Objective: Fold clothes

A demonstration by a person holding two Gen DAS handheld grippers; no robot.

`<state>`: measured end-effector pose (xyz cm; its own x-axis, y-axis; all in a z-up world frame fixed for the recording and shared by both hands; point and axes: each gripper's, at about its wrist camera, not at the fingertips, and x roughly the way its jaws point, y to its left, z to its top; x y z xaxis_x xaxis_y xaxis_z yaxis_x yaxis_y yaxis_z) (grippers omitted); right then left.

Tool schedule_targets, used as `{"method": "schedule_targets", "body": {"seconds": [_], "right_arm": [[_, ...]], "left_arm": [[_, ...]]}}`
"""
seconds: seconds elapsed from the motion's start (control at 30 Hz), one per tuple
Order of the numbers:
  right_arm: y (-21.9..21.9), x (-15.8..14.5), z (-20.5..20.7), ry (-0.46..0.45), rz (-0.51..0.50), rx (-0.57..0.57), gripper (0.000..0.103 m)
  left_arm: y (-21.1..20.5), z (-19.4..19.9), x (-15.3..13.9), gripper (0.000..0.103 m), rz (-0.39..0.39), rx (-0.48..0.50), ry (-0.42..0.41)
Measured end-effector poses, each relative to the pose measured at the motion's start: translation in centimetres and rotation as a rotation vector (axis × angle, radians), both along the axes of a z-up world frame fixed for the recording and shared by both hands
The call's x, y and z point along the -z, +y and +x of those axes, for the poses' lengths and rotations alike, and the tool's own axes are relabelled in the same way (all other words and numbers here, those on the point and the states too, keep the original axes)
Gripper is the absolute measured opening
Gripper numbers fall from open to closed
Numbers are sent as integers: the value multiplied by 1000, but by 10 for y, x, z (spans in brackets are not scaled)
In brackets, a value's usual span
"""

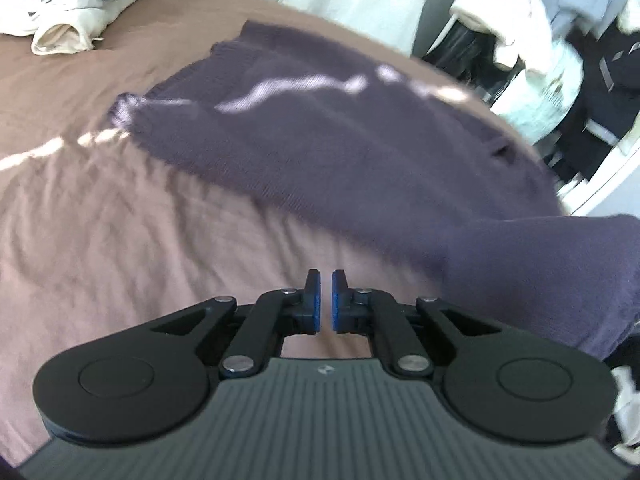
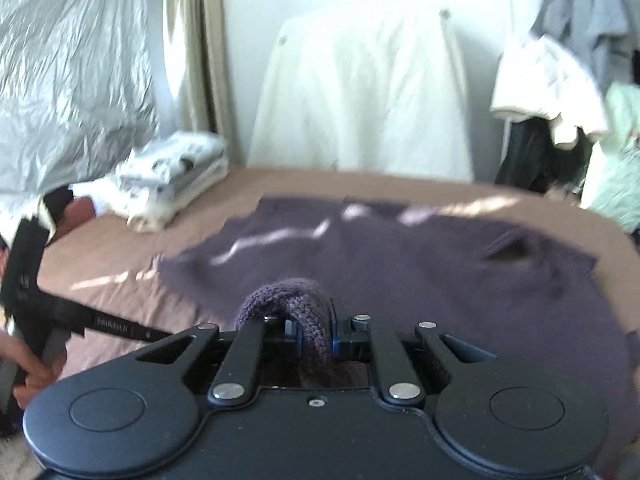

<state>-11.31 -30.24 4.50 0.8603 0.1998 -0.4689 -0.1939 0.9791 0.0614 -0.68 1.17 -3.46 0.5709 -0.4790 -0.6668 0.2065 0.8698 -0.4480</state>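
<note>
Brown bedding (image 1: 100,200) spreads beneath both claws, sun patches across it. Ahead of the left claw (image 1: 325,296) and reaching off to its right lies the purple knit sweater (image 1: 320,132), mostly flat, one part of it running back past that claw's right side. White cloth (image 2: 360,92) hangs beyond the bed's far edge, straight ahead of the right claw (image 2: 314,334). A stack (image 1: 76,4) of folded pale clothes sits far ahead and to the left of the left claw. Hanging garments (image 2: 560,80) crowd the far right. The right claw is clenched on a bunched fold of the sweater, which loops over its pads. The left claw is closed to a narrow slit, holding nothing.
</note>
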Motion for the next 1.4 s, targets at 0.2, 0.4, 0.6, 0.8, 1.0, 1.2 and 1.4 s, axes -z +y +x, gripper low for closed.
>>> {"method": "schedule_targets", "body": {"seconds": [0.2,0.4,0.6,0.8,1.0,1.2,1.4], "right_arm": [[-9,-67,-5,-116,-89,43,13],[-20,-125,20,-211,-211,79,13],[-13,-156,90,-162,-220,136,14],[-21,-115,167,51,-12,83,35],[-83,-40,146,190,40,274,59],[-147,0,56,305,3,390,60],[-96,44,21,389,-278,218,60]], "left_arm": [[-10,-3,-7,4,3,37,-45],[-21,-4,-13,13,40,81,-85],[-38,25,-29,13,-24,150,-132],[-75,76,-33,34,-87,271,-187],[-105,109,27,35,-117,346,6],[-111,109,23,44,-40,329,-11],[-91,115,13,45,22,216,-113]]}}
